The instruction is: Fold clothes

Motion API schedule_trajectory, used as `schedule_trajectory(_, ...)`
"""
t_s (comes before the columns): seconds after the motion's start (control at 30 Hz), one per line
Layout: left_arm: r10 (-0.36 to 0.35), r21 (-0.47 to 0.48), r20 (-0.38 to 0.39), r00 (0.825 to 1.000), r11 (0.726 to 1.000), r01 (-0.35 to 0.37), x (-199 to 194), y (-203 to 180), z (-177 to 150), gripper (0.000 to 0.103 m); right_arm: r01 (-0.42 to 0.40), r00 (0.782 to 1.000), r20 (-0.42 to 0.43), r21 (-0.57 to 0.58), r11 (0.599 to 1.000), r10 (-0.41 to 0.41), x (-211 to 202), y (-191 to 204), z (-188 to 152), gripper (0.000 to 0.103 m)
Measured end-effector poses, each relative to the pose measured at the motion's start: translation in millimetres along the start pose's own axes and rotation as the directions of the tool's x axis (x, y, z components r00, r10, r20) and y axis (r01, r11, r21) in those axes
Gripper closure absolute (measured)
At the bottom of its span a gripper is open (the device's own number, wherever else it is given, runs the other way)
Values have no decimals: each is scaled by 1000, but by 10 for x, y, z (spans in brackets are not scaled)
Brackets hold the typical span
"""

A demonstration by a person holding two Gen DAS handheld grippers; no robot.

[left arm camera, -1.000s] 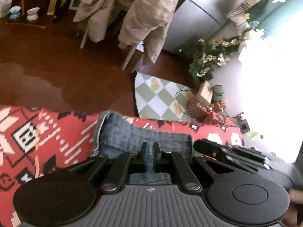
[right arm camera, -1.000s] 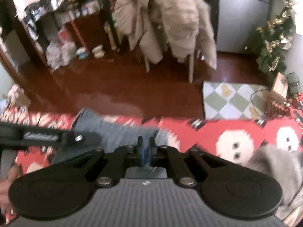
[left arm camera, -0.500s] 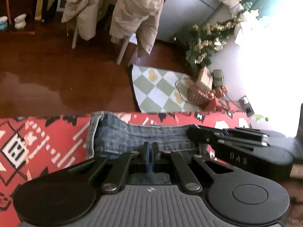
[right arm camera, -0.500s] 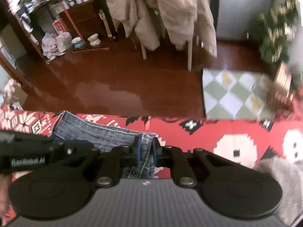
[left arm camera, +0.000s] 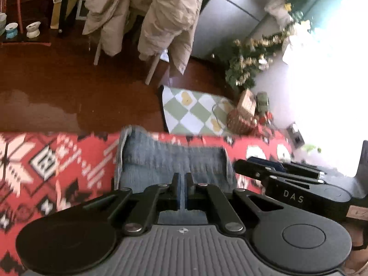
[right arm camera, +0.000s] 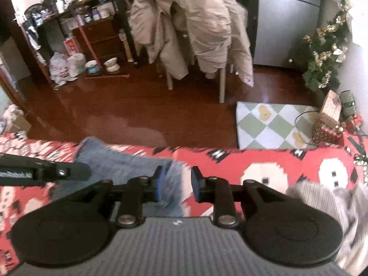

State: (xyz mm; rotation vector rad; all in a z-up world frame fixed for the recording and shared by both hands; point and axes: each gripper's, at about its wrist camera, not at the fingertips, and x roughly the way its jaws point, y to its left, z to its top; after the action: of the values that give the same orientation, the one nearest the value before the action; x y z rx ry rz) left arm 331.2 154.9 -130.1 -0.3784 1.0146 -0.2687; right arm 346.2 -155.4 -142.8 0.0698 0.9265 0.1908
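Observation:
Folded blue jeans (left arm camera: 170, 161) lie on a red patterned blanket (left arm camera: 57, 161) near its far edge. My left gripper (left arm camera: 182, 189) is shut on the near edge of the jeans. My right gripper (right arm camera: 176, 185) is open, its jaws apart over the right end of the jeans (right arm camera: 119, 161), with denim showing between them. The right gripper also shows in the left wrist view (left arm camera: 276, 179), just right of the jeans. The left gripper's finger shows in the right wrist view (right arm camera: 46, 172) at the left.
A grey garment (right arm camera: 322, 197) lies on the blanket at the right. Beyond the blanket's edge is a wooden floor (right arm camera: 138, 115), a checked mat (right arm camera: 271, 124), a chair with beige coats (right arm camera: 195, 30) and a small decorated tree (right arm camera: 326, 53).
My right gripper has opened and let go of the jeans. The jeans now lie flatter on the blanket. My left gripper stays shut on them.

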Motion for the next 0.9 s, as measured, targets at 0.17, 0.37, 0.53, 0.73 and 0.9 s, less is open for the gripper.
schedule_trajectory(0.17,54,-3,-63,997,999,-54,135,12,-228,101,-64,997,-47,-5,998,64,-54,277,-260,76)
schedule_trajectory(0.37,77,18,-41,996,997,-77,116,-43,-237,101,-18,997,-74,-22,1000,17,21,310,-393,77)
schedule_trajectory(0.53,76,22,-16,997,997,-75,-100,-199,-342,99,3,999,-38,-28,1000,-4,-296,284,-427,61)
schedule_trajectory(0.73,124,29,17,992,992,-125,-449,-396,-691,64,-8,1000,-21,-33,999,7,-771,291,-654,27)
schedule_trajectory(0.9,172,12,25,985,985,-172,-721,-393,-1045,62,12,1000,19,-29,1000,-11,-1181,295,-845,1)
